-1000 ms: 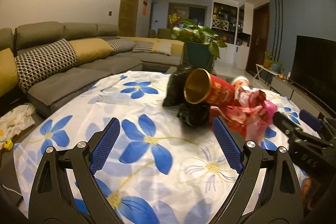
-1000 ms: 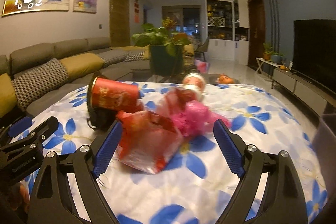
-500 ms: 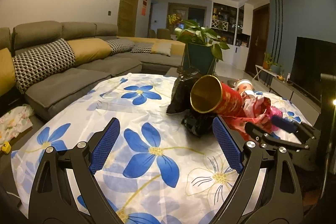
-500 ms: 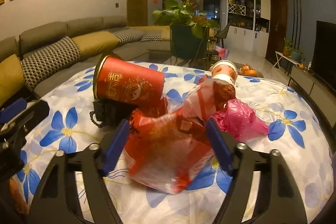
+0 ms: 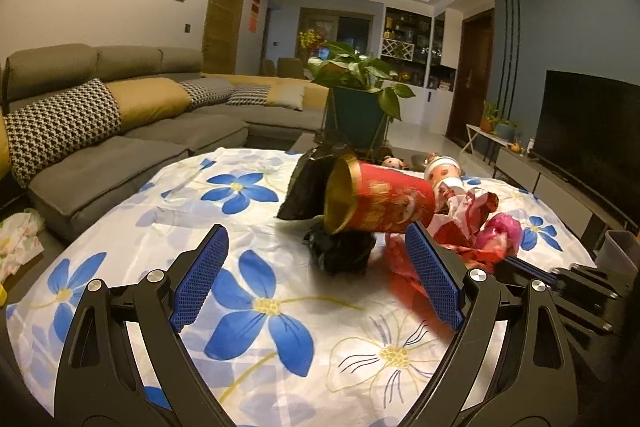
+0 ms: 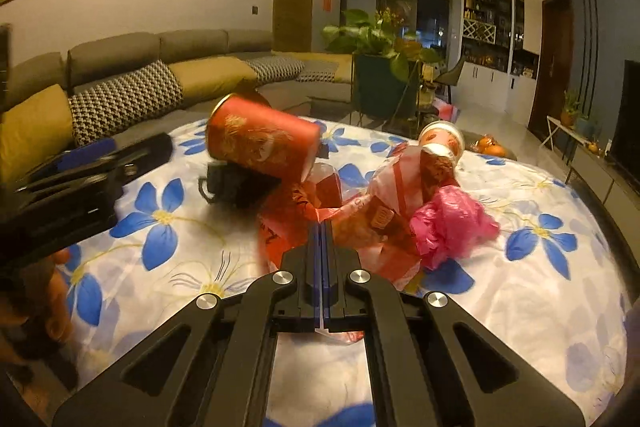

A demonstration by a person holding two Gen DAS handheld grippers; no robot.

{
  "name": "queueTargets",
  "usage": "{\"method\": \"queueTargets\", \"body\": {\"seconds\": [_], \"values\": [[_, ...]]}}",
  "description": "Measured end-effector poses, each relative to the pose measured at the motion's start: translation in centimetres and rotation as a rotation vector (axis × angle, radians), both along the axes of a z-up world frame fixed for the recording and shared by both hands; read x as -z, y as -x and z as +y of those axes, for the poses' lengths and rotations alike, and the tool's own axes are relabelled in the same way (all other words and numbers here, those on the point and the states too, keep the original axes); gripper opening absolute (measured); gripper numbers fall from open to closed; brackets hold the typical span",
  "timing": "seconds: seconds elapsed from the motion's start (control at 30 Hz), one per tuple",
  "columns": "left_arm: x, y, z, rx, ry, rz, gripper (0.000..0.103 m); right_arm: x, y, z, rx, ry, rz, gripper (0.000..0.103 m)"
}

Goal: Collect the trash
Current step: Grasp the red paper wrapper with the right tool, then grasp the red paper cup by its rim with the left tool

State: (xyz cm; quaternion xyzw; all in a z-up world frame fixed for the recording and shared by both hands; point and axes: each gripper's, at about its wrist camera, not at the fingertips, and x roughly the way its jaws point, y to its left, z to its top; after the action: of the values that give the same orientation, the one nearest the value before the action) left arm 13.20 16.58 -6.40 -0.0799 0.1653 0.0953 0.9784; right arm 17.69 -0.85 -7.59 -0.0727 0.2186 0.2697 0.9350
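Home living room: sofa [image 5: 120,131], television [image 5: 588,131].

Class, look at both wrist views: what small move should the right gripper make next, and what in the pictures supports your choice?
Probably lift a little. The right gripper has just closed on the crinkled red plastic bag, whose film is pinched between its pads, while the bag lies on the blue-flowered tablecloth against the red cardboard tube. A short raise would test the grip. The left gripper is open, free to help.
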Motion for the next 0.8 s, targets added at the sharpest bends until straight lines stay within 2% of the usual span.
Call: {"method": "queueTargets", "body": {"seconds": [0.37, 0.67, 0.8], "values": [[0.4, -1.9, 0.1, 0.125, 0.090, 0.003, 0.088, -0.8, 2.8, -5.4, 0.086, -0.057, -0.029, 0.001], [0.4, -2.3, -2.6, 0.232, 0.027, 0.023, 0.067, -0.3, 4.0, -9.0, 0.157, -0.070, -0.010, 0.001], [0.0, -3.2, -2.9, 0.255, 0.001, 0.021, 0.066, 0.2, 4.9, -10.0, 0.163, -0.072, 0.012, 0.001]]}}
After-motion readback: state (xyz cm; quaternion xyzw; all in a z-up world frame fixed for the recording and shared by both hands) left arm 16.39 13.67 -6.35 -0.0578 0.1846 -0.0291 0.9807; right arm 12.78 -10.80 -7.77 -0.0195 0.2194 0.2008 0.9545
